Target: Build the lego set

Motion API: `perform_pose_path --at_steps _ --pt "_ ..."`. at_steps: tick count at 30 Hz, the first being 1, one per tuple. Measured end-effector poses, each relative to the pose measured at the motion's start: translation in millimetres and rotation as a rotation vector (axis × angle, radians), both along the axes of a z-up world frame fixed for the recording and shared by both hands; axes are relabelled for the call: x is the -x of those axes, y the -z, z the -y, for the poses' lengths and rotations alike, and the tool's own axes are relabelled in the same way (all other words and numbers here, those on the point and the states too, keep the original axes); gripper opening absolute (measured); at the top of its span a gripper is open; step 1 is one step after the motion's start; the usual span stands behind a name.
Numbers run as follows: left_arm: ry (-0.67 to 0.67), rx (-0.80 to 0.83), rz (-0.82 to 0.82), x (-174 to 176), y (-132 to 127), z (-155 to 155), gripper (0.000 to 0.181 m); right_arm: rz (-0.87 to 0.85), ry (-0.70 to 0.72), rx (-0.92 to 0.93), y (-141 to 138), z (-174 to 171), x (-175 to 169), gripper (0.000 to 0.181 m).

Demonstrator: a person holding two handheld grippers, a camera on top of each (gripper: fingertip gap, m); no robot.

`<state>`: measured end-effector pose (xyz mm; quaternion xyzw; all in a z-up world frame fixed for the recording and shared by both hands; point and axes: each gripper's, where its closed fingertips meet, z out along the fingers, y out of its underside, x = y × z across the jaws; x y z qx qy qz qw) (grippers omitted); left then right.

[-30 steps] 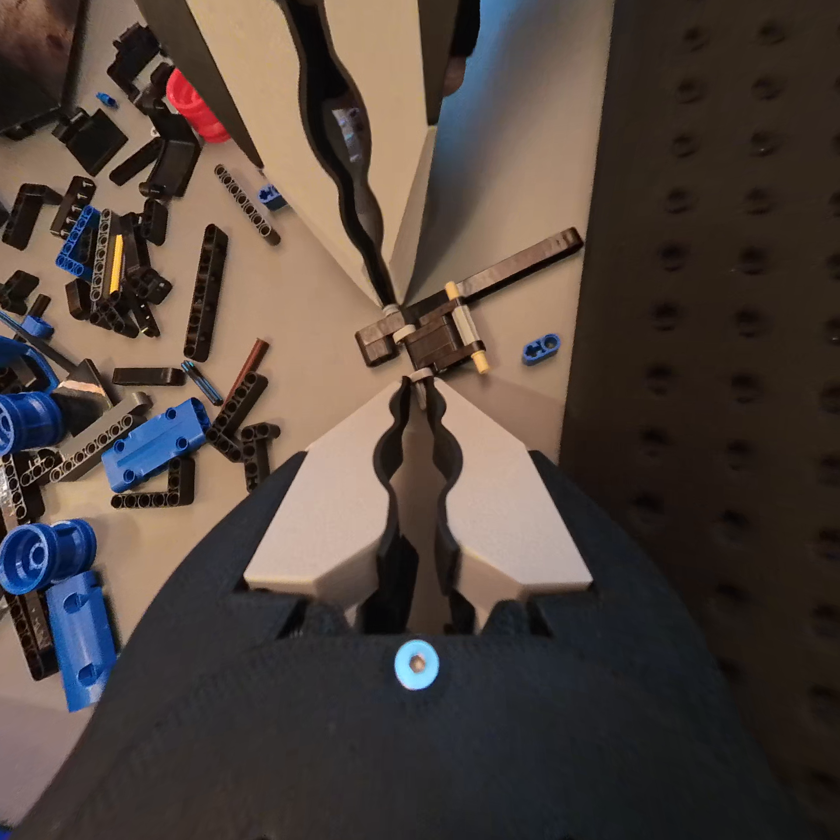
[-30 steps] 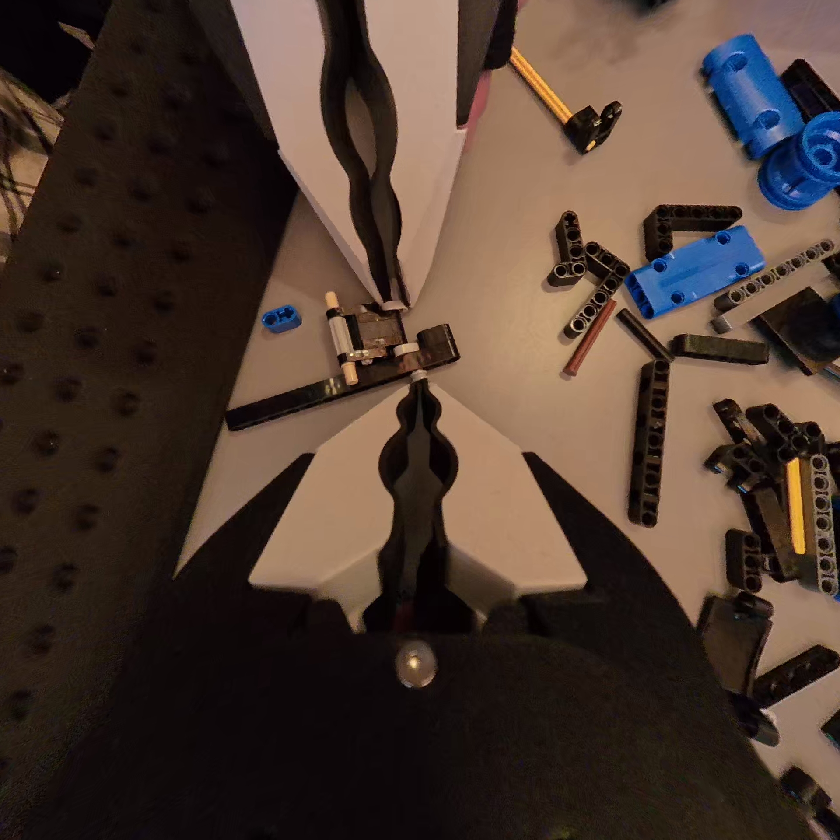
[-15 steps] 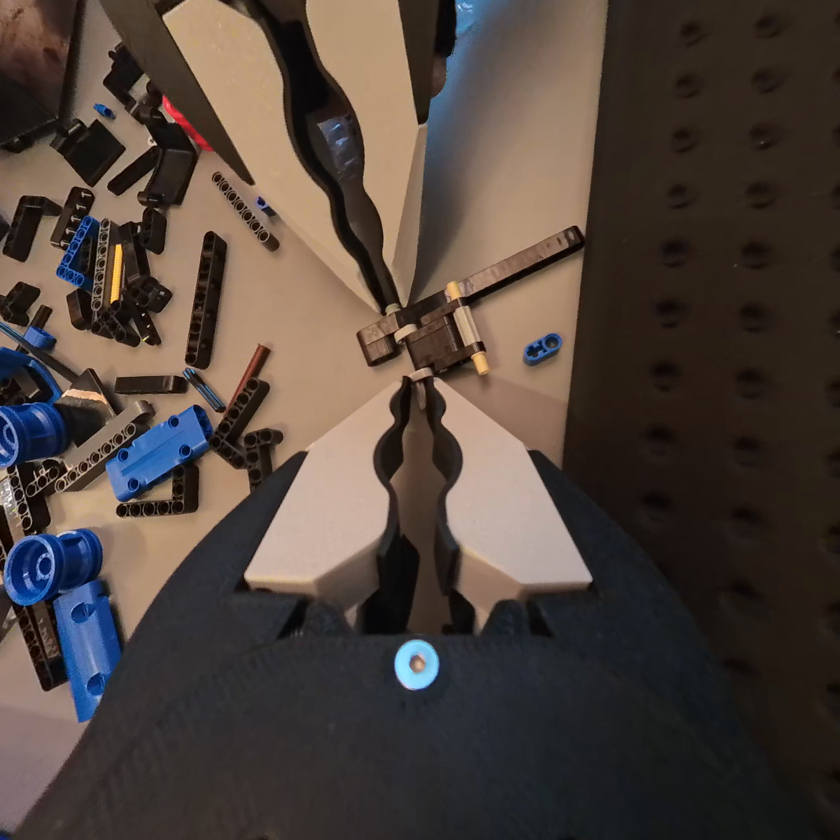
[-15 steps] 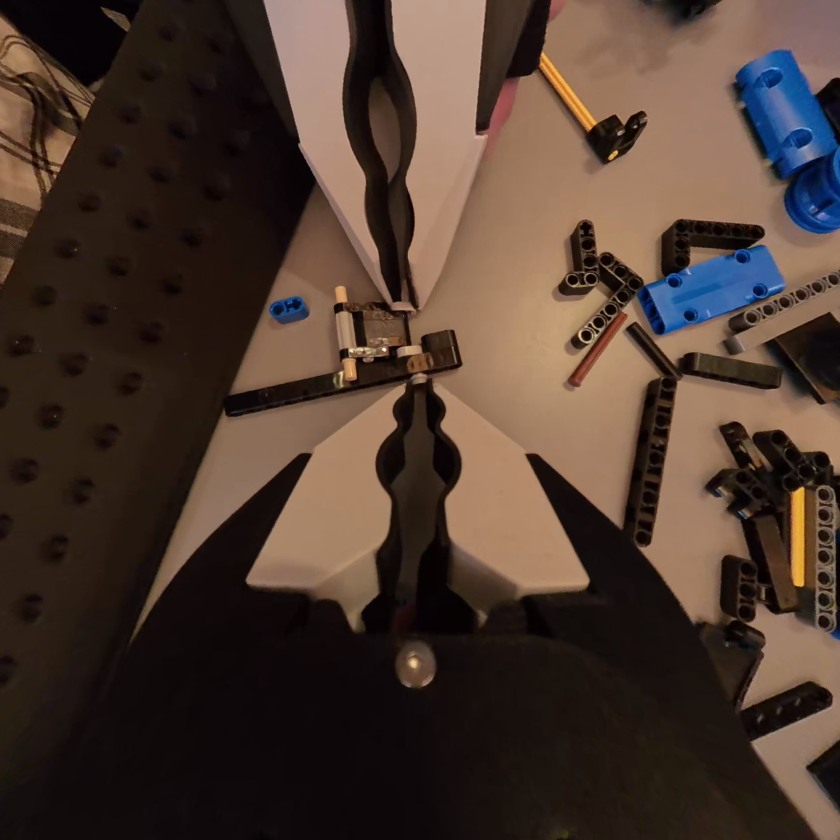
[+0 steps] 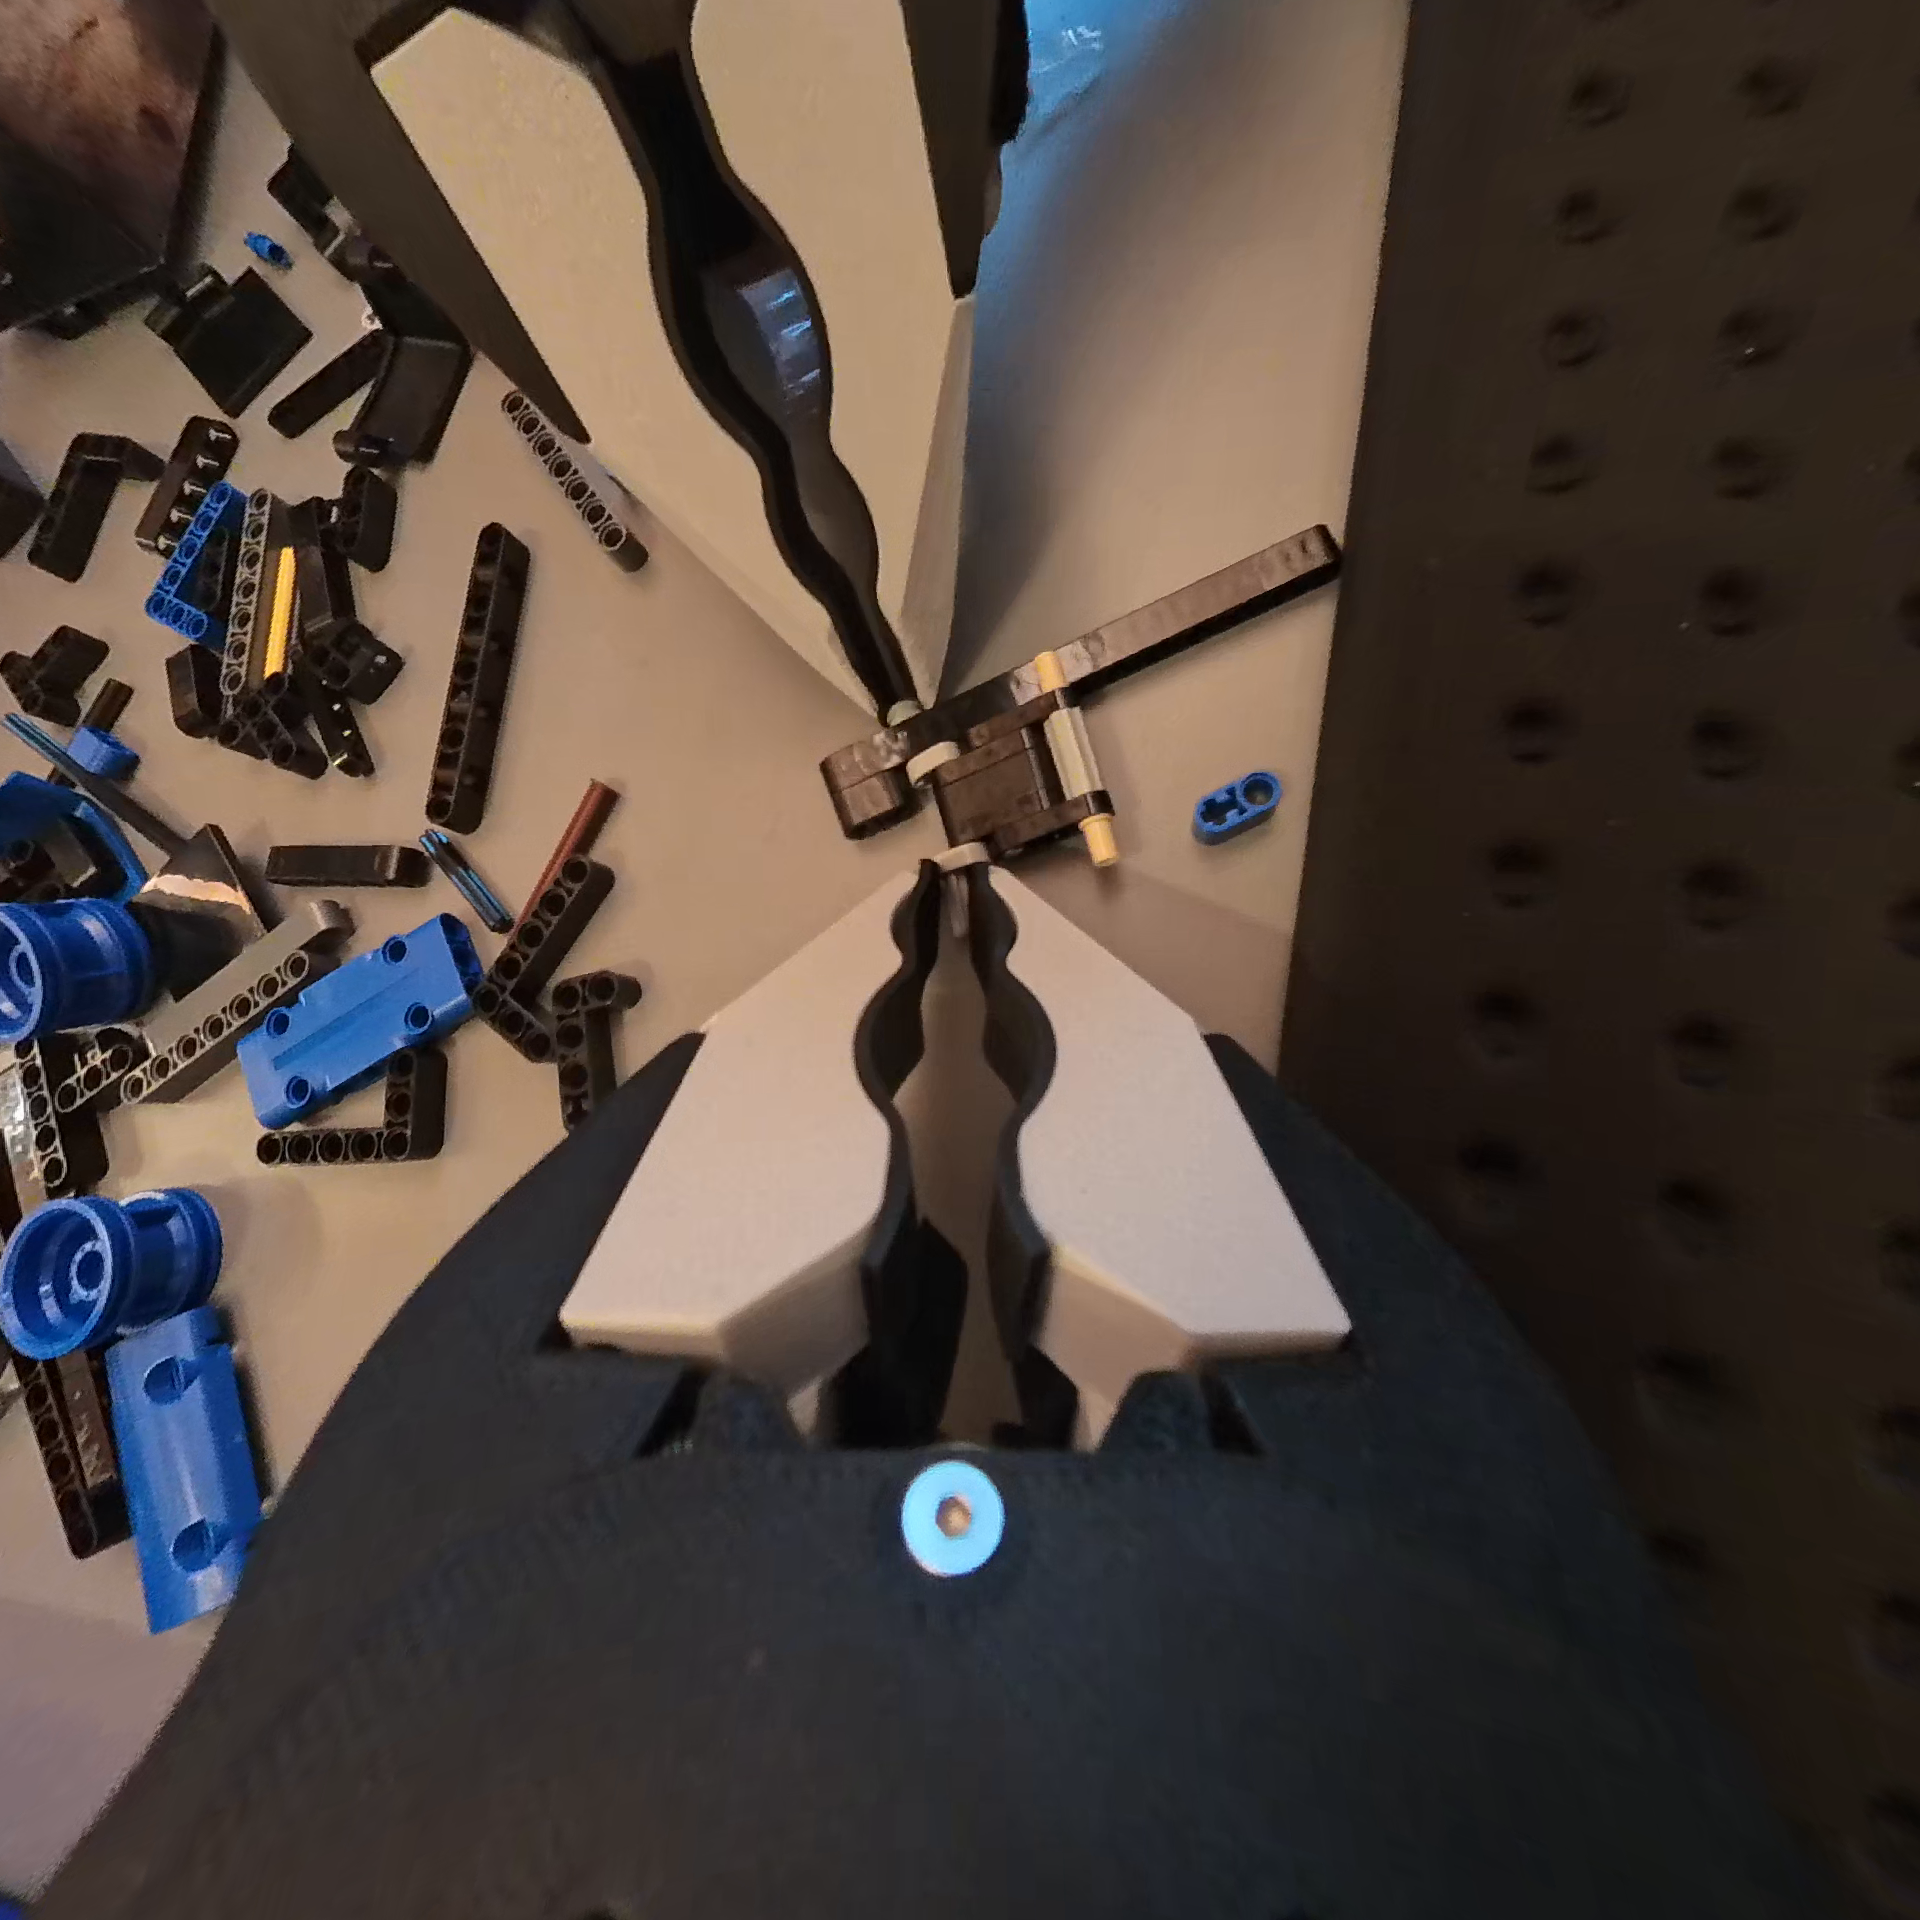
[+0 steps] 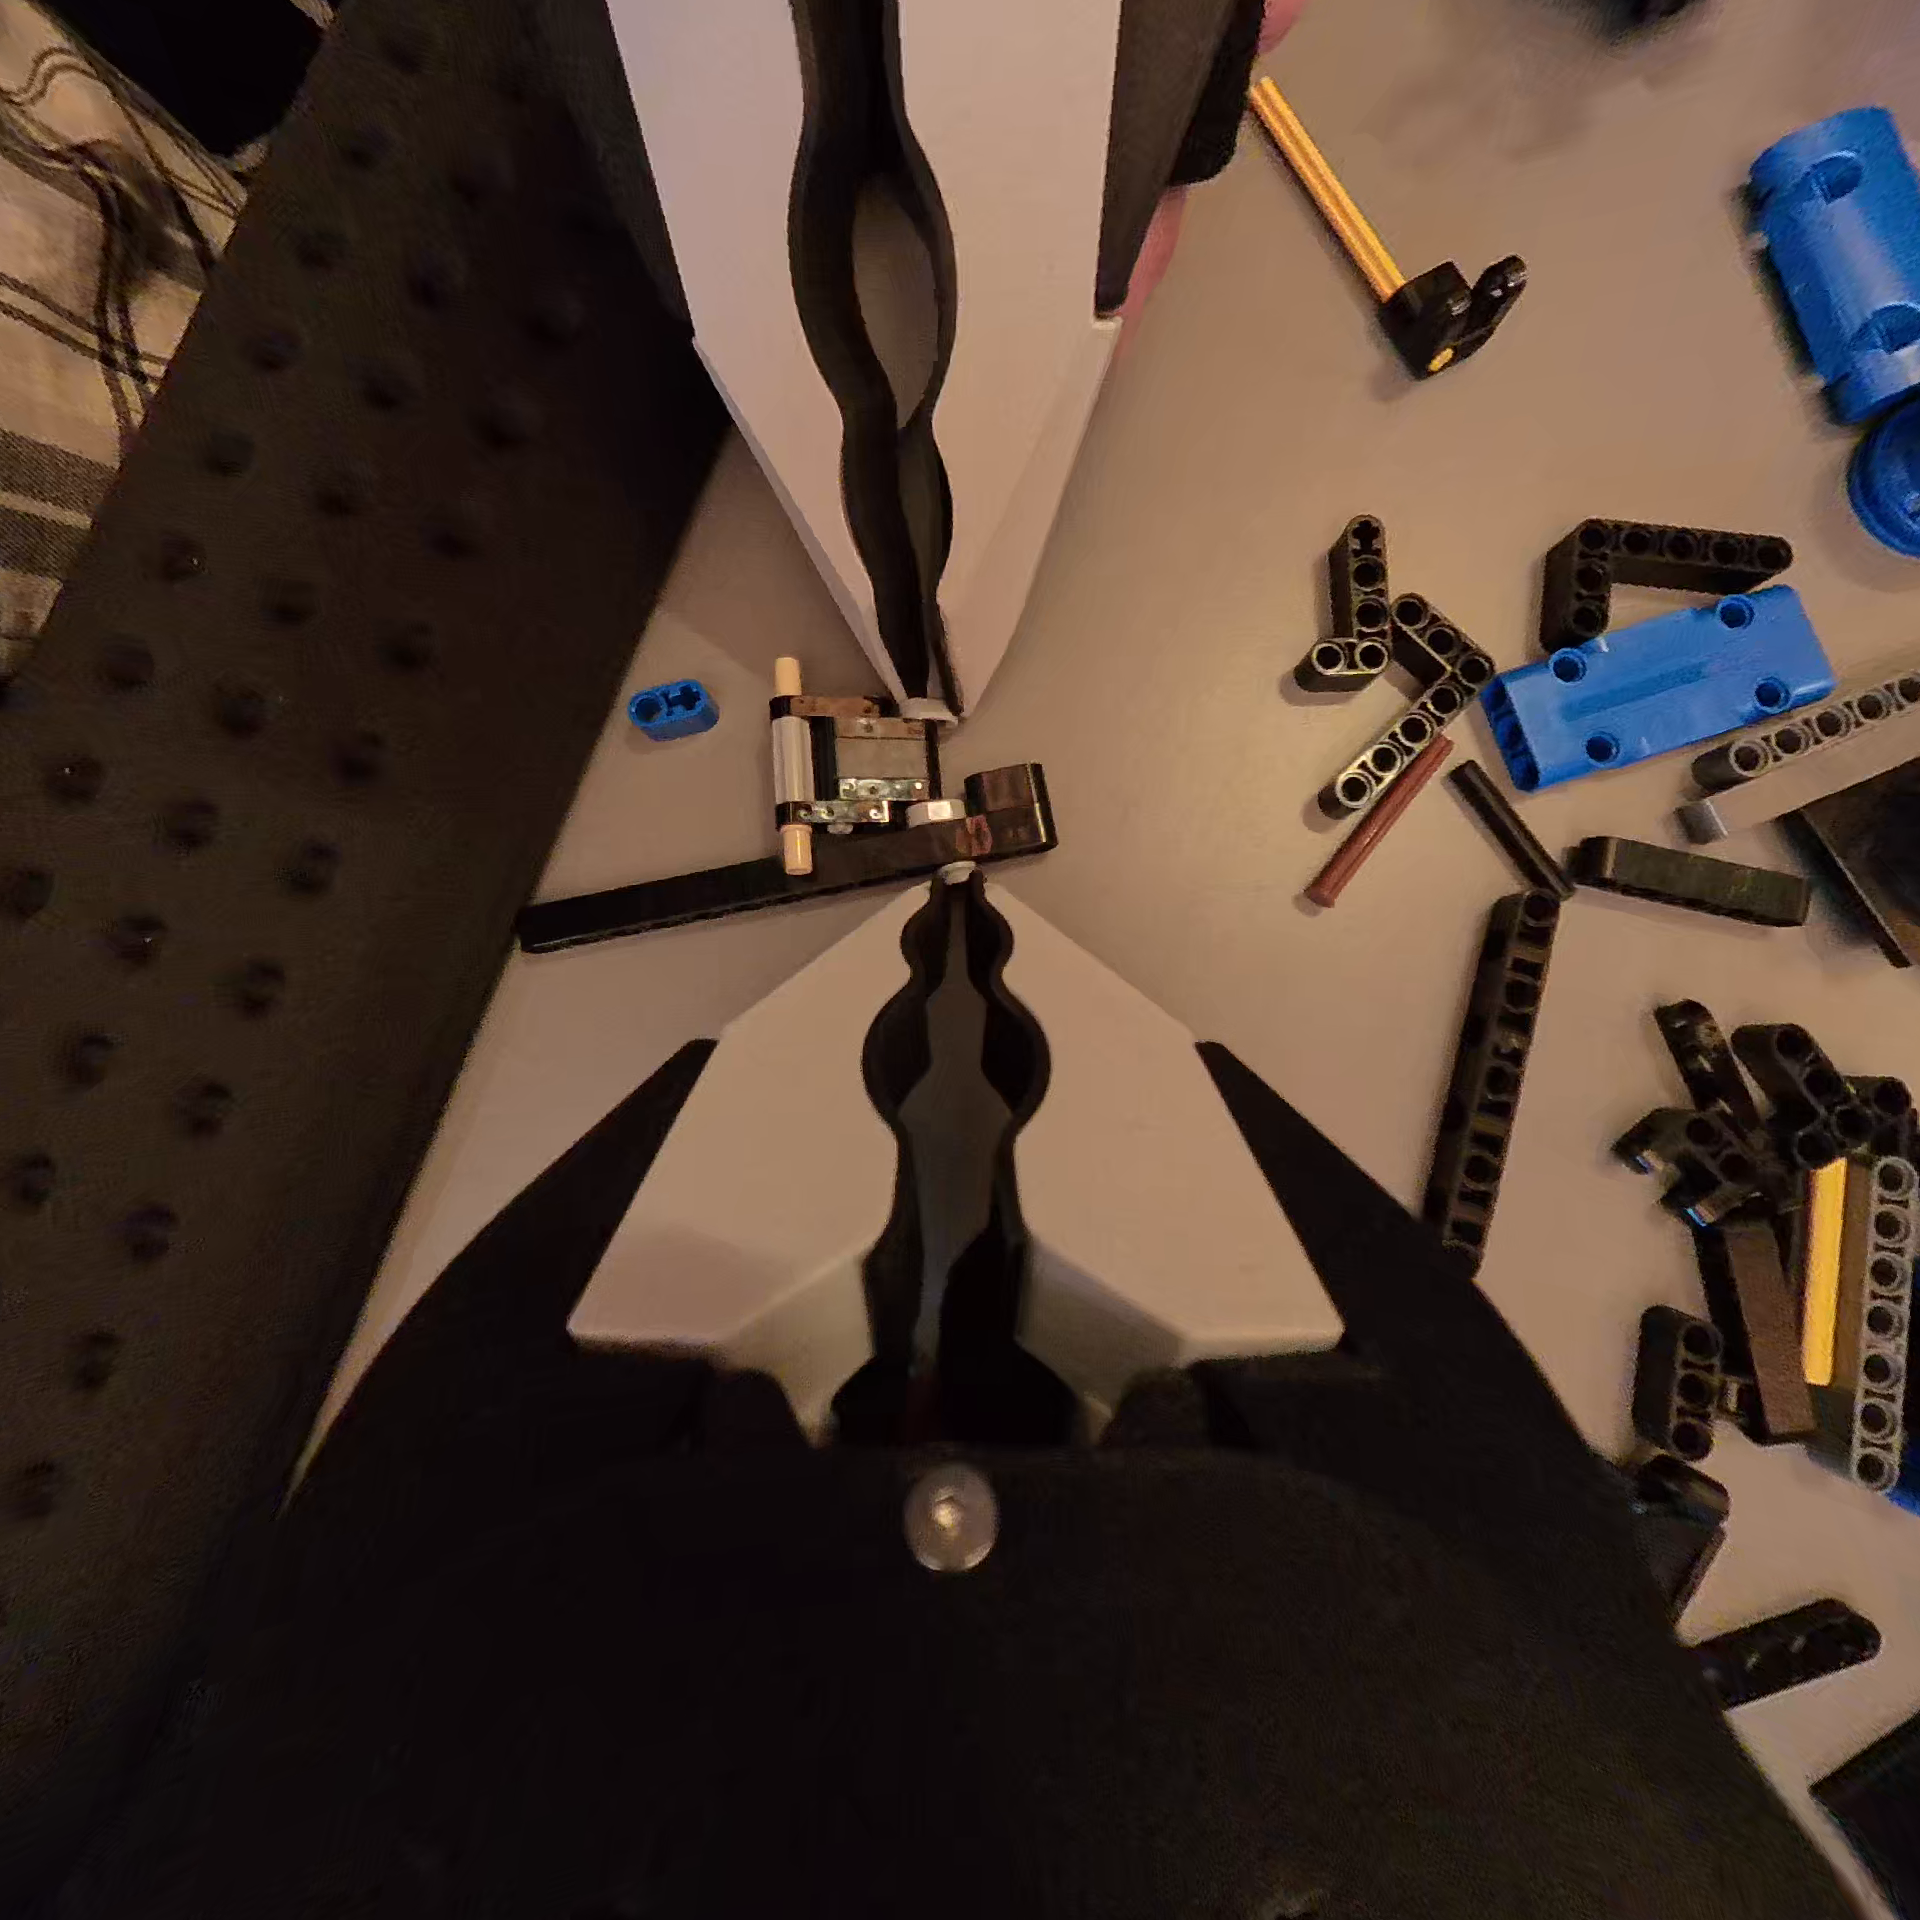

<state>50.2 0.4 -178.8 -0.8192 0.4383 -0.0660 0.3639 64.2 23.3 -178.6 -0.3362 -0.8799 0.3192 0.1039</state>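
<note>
The left gripper (image 5: pixel 958 878) and right gripper (image 6: pixel 954 883) face each other across a small black beam-and-axle lego assembly (image 5: pixel 997 774) on the grey tabletop (image 5: pixel 727 790). Each one's jaws are clamped on a light grey pin at opposite sides of it.

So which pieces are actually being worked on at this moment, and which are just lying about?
In use:
- black beam assembly with tan axle, on the grey table
- left gripper, shut on a light grey pin
- right gripper, shut on another grey pin

Lying about:
- small blue connector
- blue rectangular panel
- blue wheel hub
- loose black beams
</note>
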Motion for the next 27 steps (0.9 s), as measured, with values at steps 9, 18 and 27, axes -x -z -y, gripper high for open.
perform_pose_path --at_steps 9,18,27 --pt "-0.021 0.013 0.0 0.2 -0.4 -0.5 0.004 0.0 0.072 0.01 0.2 -0.8 2.3 0.0" --pt "-0.059 0.012 0.066 1.4 -5.9 2.9 0.017 -0.007 0.136 -0.04 -1.6 -5.9 -2.8 0.004" --pt "-0.056 -0.011 0.014 -6.6 -1.9 -2.6 0.01 0.002 0.204 -0.019 1.0 -4.9 -4.2 0.005"
